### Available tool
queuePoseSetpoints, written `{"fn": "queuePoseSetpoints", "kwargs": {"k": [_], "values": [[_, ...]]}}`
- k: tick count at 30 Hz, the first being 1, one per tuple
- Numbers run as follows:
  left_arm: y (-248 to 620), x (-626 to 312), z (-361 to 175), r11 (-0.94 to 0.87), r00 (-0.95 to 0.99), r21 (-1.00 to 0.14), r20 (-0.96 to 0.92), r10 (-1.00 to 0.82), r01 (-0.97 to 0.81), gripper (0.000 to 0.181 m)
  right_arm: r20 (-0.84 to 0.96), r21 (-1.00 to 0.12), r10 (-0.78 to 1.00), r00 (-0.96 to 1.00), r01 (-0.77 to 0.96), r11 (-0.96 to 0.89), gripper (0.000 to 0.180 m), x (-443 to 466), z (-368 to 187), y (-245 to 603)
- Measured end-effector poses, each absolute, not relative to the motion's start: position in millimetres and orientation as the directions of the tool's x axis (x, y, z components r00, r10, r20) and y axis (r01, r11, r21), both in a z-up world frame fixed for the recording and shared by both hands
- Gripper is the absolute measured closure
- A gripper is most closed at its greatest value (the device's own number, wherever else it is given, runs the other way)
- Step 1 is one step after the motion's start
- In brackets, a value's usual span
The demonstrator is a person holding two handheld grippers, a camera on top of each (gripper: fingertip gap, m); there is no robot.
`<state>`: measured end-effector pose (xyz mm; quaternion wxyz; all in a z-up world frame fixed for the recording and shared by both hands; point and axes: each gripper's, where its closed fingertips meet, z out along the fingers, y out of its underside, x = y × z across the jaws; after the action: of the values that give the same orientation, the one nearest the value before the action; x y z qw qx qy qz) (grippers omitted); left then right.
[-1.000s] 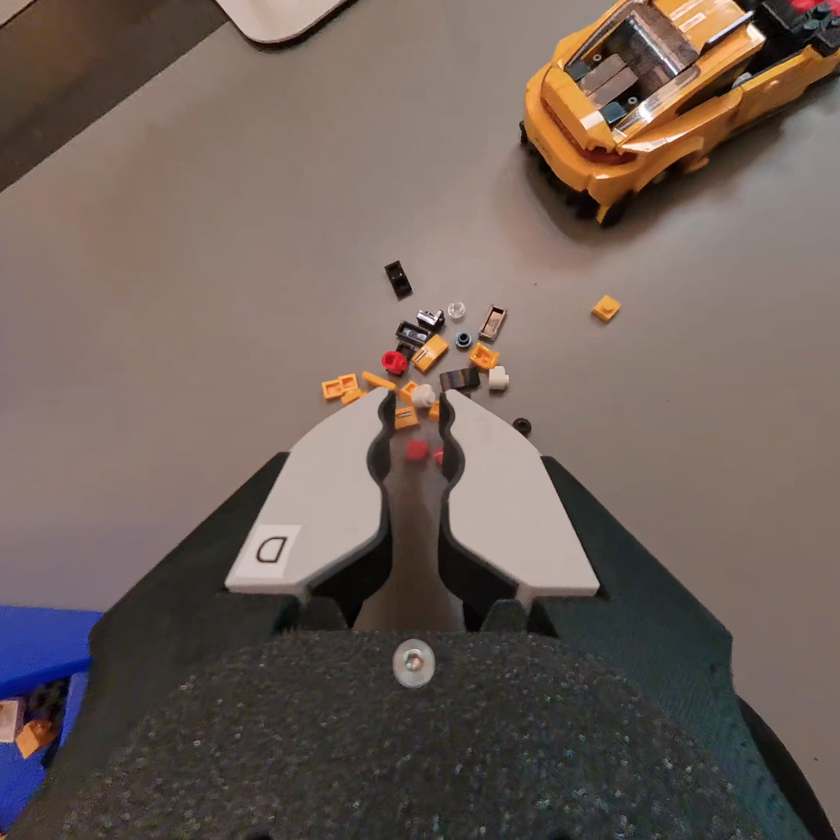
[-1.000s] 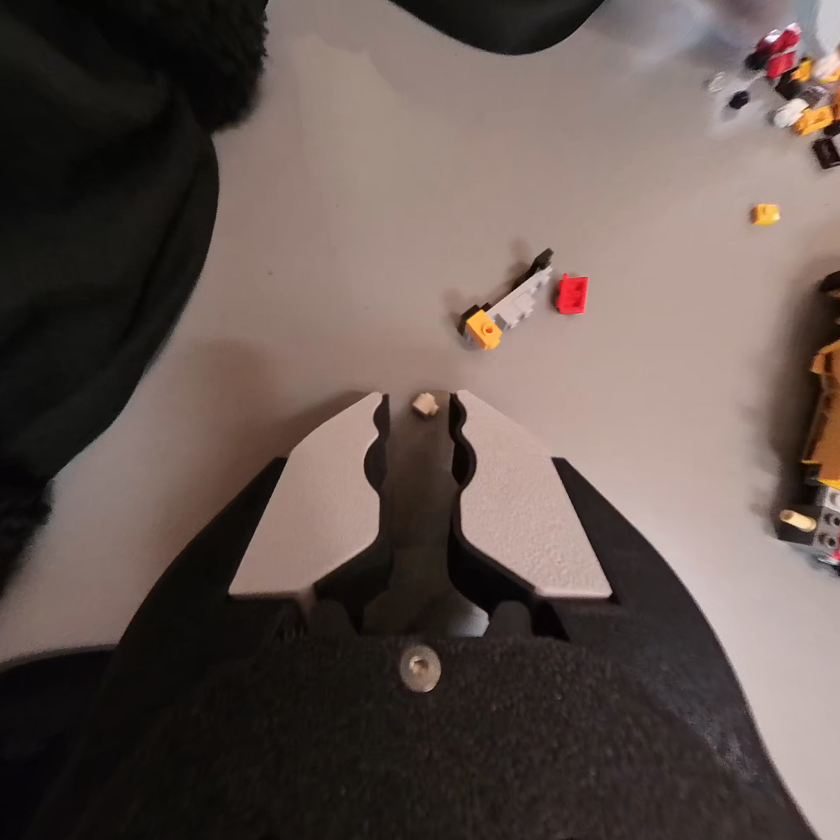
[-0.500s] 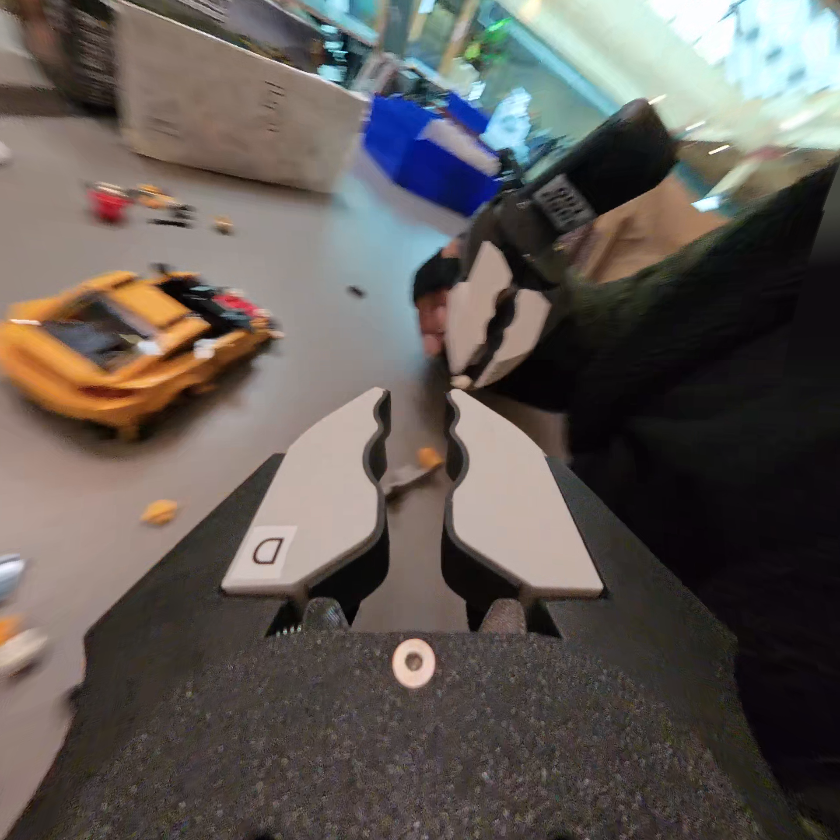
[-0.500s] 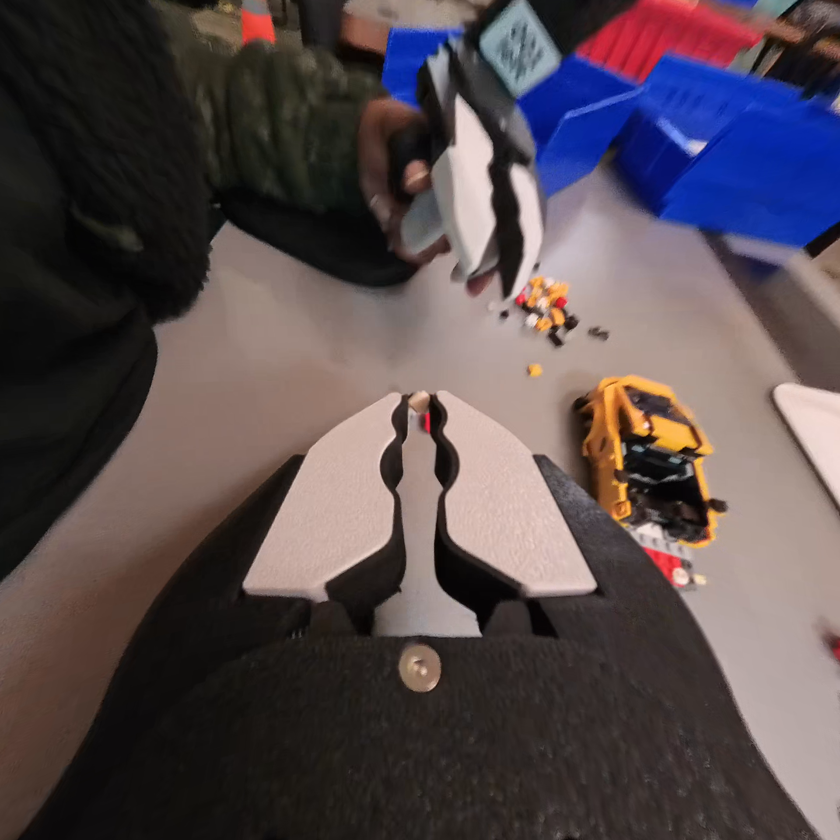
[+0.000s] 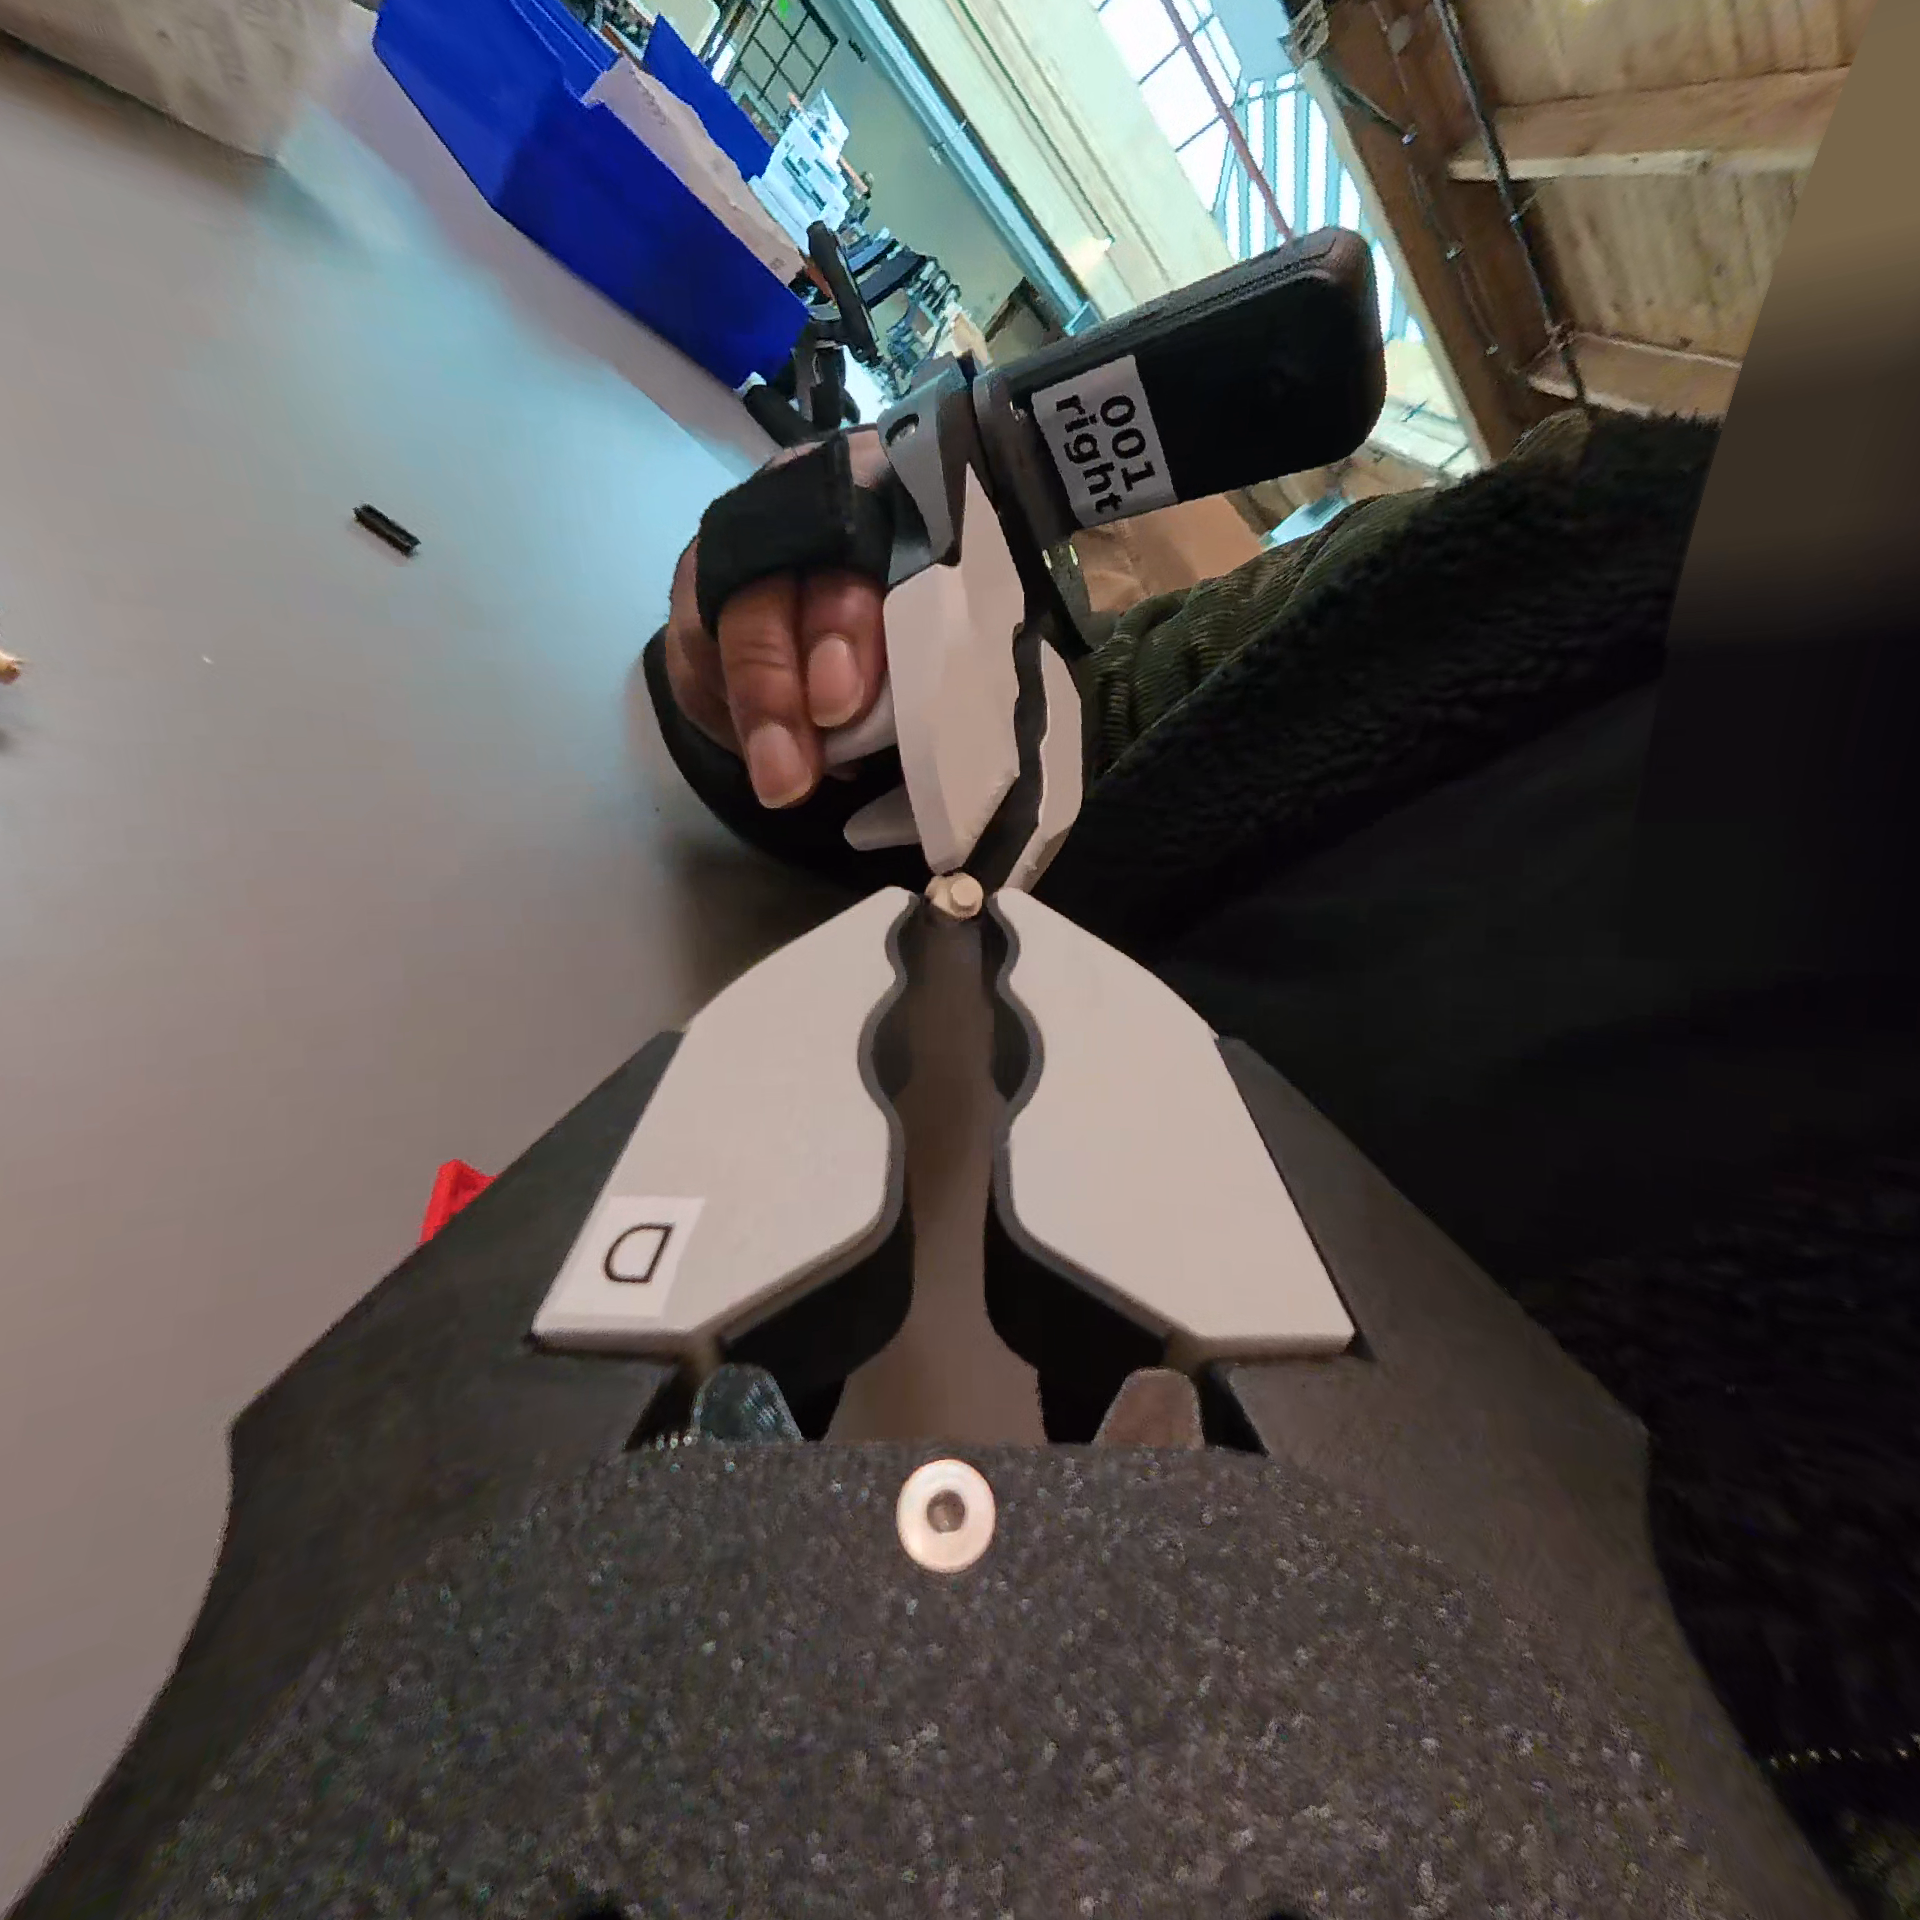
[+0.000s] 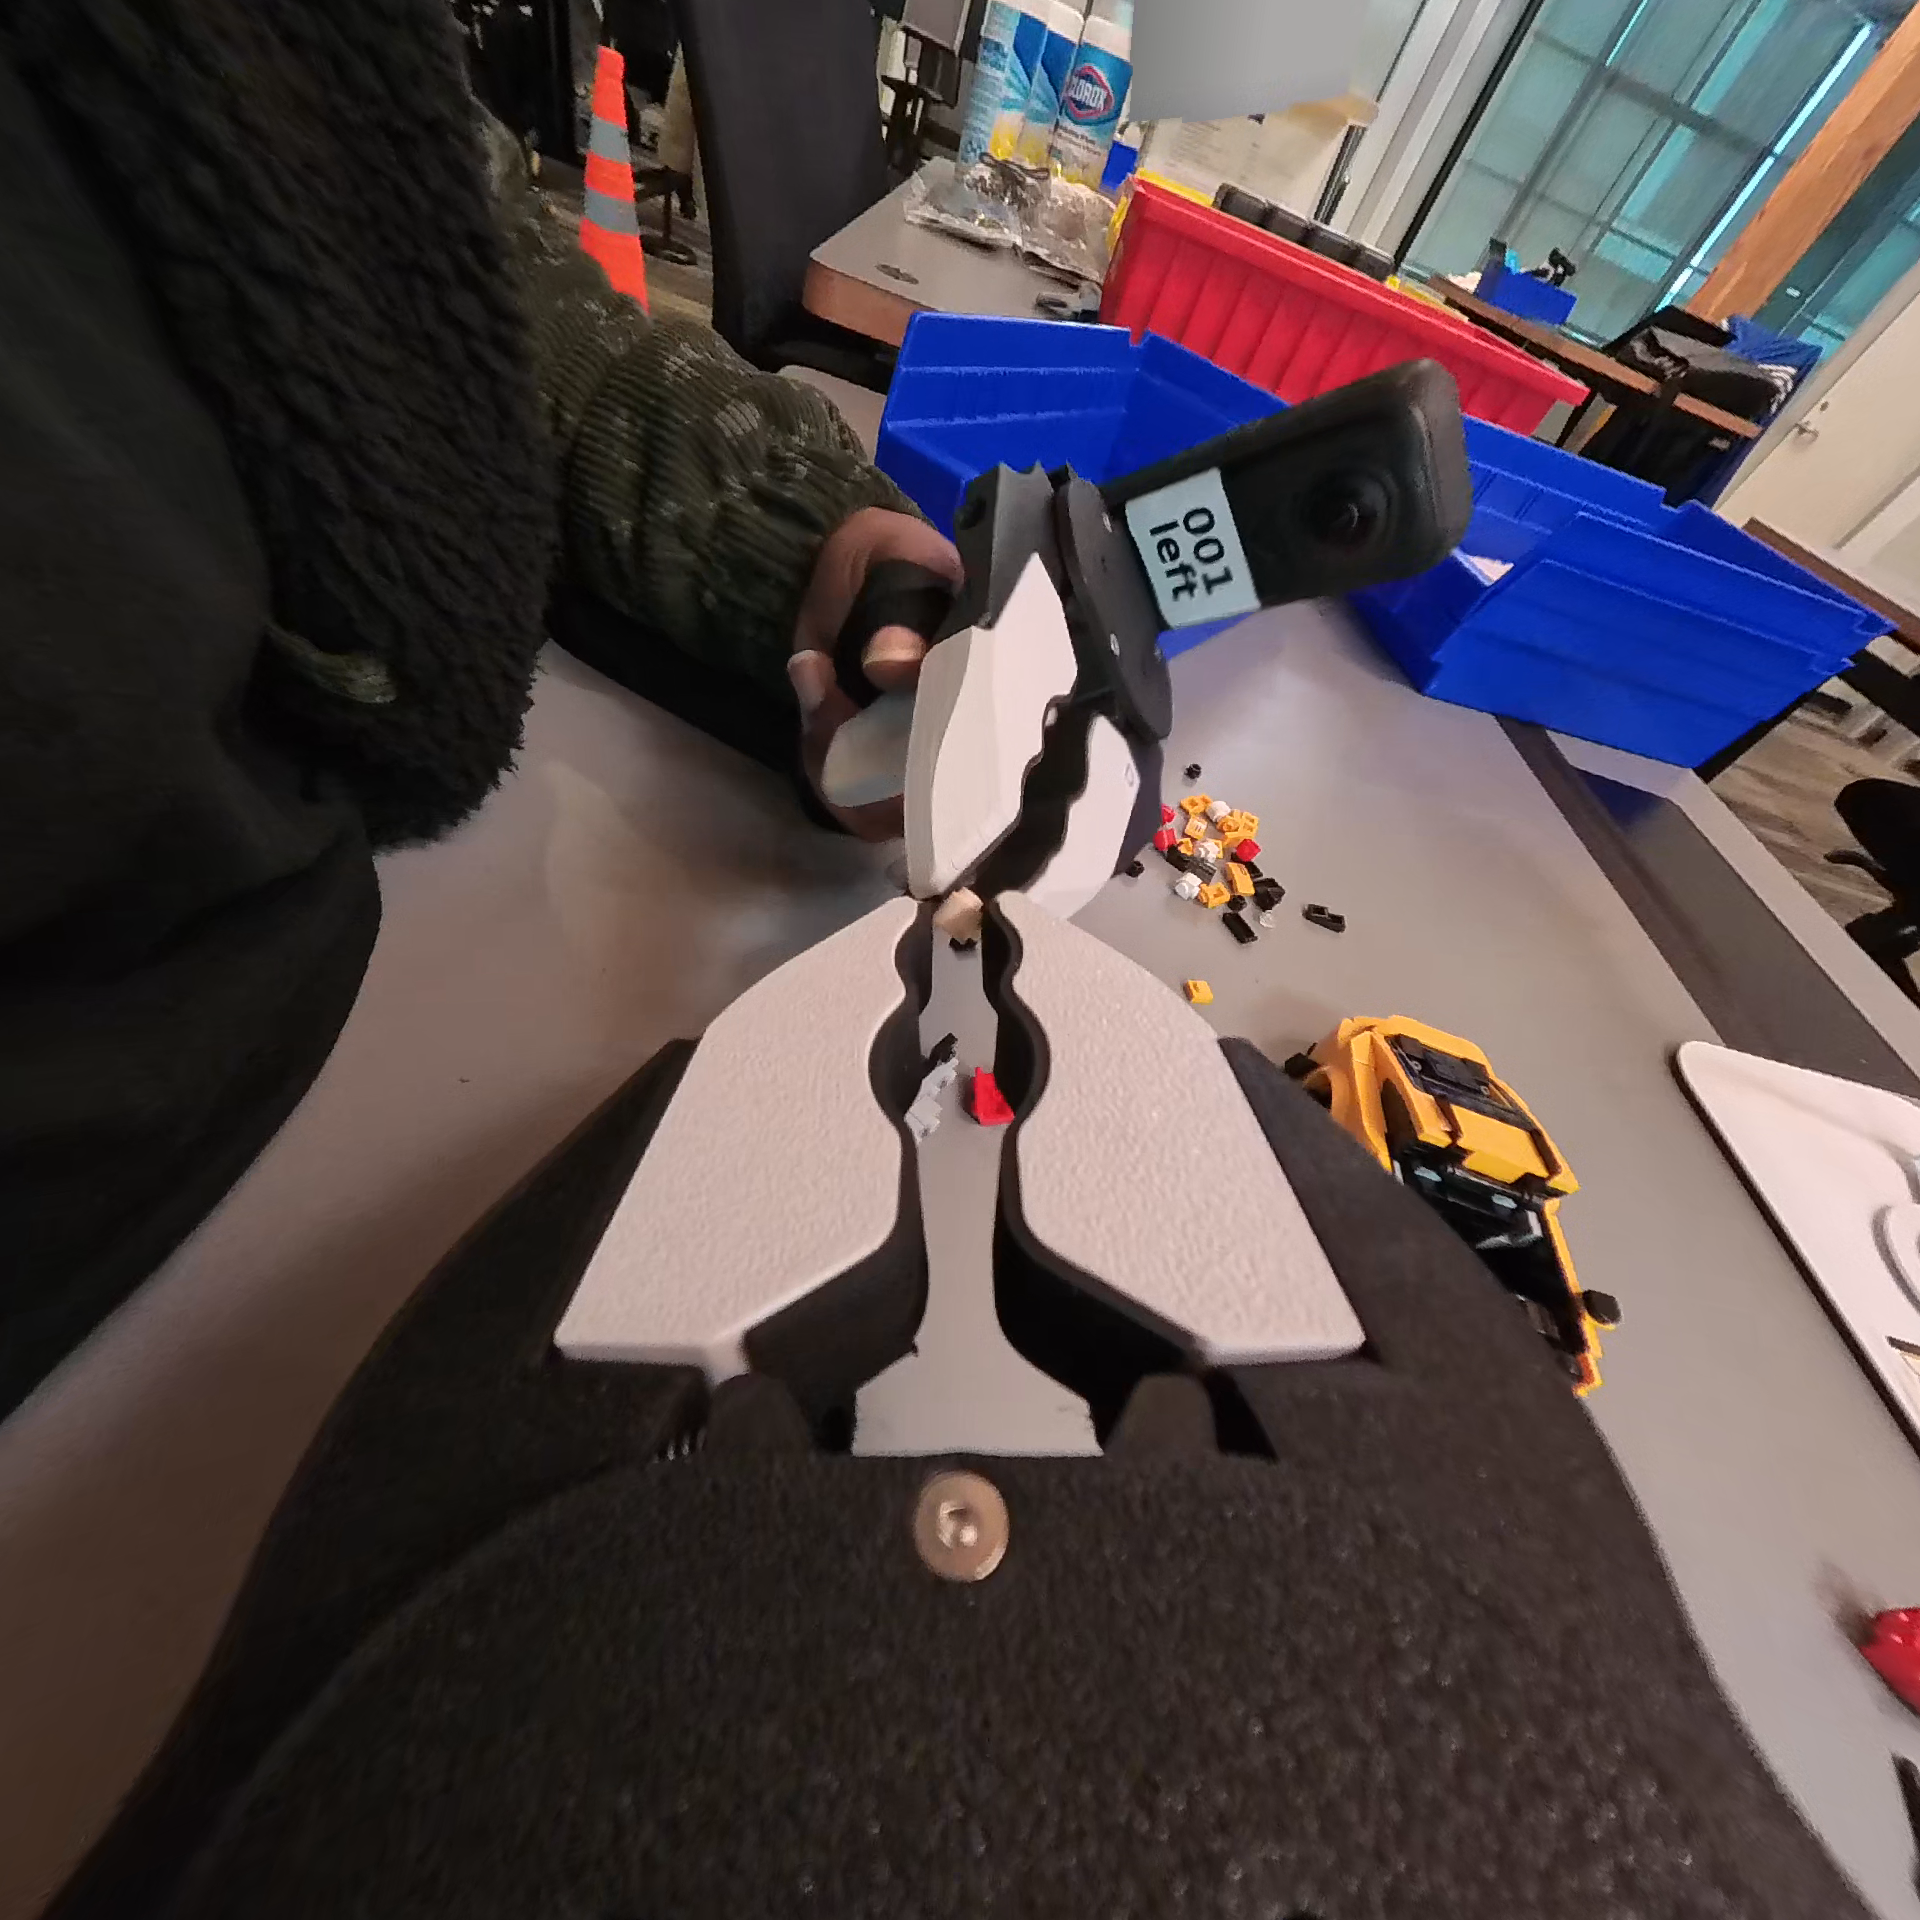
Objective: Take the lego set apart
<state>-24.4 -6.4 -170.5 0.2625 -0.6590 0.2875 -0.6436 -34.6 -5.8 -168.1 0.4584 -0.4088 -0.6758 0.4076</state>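
Note:
A small tan lego piece [image 5: 954, 896] is held in the air above the grey table [image 6: 623, 1039], pinched between both grippers, which meet tip to tip. My left gripper [image 5: 953, 902] is closed on it from below in the left wrist view; my right gripper [image 5: 977, 868] comes down onto it from above. In the right wrist view my right gripper [image 6: 954, 912] is closed on the tan piece [image 6: 958, 916], and my left gripper [image 6: 951, 883] reaches it from above. The yellow lego car [image 6: 1455, 1153] stands on the table to the right, partly taken apart.
A pile of loose small pieces [image 6: 1216, 852] lies beyond the car, with a single yellow piece [image 6: 1198, 990] nearer. A grey and black sub-assembly [image 6: 935, 1091] and a red piece [image 6: 987, 1101] lie under my right gripper. Blue bins [image 6: 1558, 582] stand behind. A white board [image 6: 1818, 1164] lies at far right. Both grippers' tips are roughly 15 centimeters from the yellow lego car [image 6: 1455, 1153].
My right gripper shut on the tan piece and lifted it off the table. My left gripper left the pile, swung round to the right one and closed on the same piece.

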Motion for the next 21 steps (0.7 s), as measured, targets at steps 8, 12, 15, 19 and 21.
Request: {"fn": "queuePoseSetpoints", "kwargs": {"k": [8, 12, 15, 19, 21], "values": [[55, -108, -212, -0.481, 0.622, -0.837, 0.235, -0.746, -0.261, 0.172, 0.237, -0.931, 0.955, -0.176, 0.239, 0.275, 0.17, -29, -175, 17], [79, -194, -237, -0.515, 0.836, -0.743, -0.108, -0.538, -0.427, 0.171, 0.223, -0.915, 0.96, -0.168, 0.305, 0.266, 0.17, -30, -189, 23], [79, -223, -252, -0.582, 0.866, -0.681, -0.163, -0.472, -0.446, 0.171, 0.218, -0.905, 0.961, -0.171, 0.334, 0.265, 0.17, -31, -195, 24], [81, -222, -255, -0.578, 0.861, -0.675, -0.175, -0.478, -0.458, 0.157, 0.202, -0.902, 0.964, -0.174, 0.351, 0.252, 0.17, -30, -200, 25], [81, -221, -254, -0.564, 0.854, -0.678, -0.194, -0.482, -0.472, 0.153, 0.192, -0.901, 0.966, -0.174, 0.36, 0.244, 0.17, -30, -202, 25]]}}
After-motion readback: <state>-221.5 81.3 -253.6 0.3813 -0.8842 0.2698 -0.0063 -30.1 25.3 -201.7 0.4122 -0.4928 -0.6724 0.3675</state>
